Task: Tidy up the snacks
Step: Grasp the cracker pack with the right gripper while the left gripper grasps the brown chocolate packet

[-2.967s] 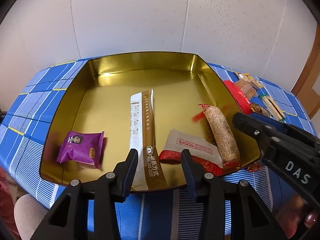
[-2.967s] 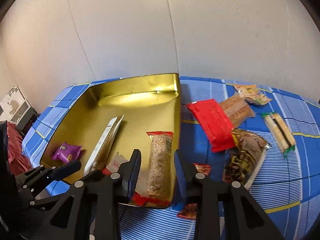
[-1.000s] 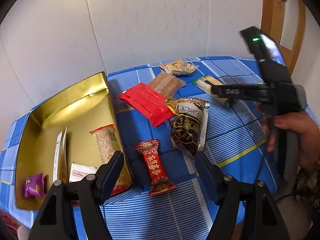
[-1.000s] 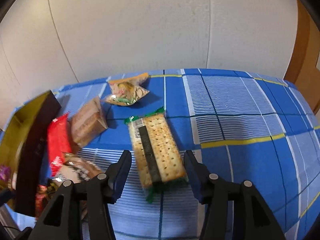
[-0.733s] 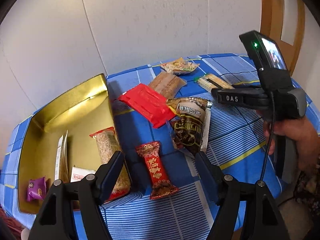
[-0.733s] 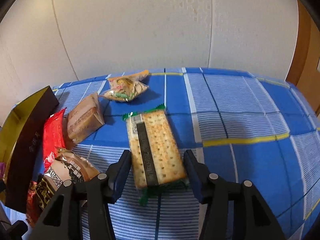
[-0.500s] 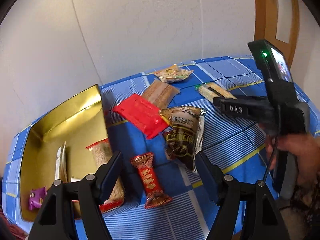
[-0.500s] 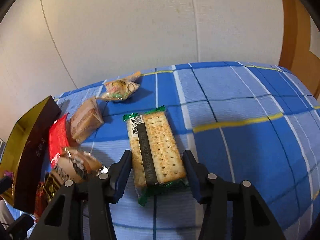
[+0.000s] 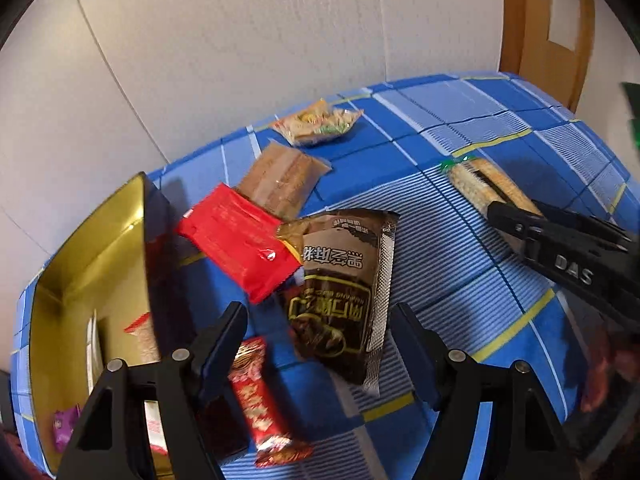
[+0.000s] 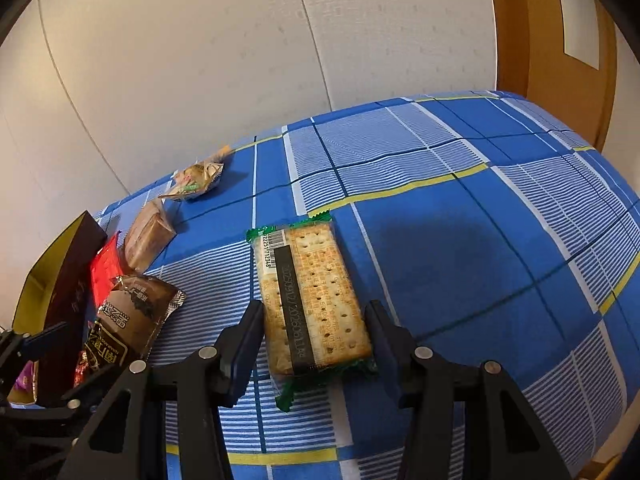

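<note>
My right gripper (image 10: 316,326) is open, its fingers on either side of a cracker pack with green ends (image 10: 312,296) lying on the blue checked cloth; the pack also shows in the left wrist view (image 9: 480,188). My left gripper (image 9: 320,332) is open over a dark brown snack bag (image 9: 340,300), with a small red bar (image 9: 260,400) by its left finger. A gold tin (image 9: 92,264) at the left holds several snacks.
A red packet (image 9: 236,240), a brown wrapped cake (image 9: 284,180) and a small clear pack (image 9: 316,122) lie on the cloth (image 10: 460,264) behind the brown bag. A white wall runs behind the table and a wooden door (image 10: 560,40) stands at the right.
Both grippers have left the tin and moved right and lower. The right one has closed in around the cracker pack; the left one now hovers over the brown bag.
</note>
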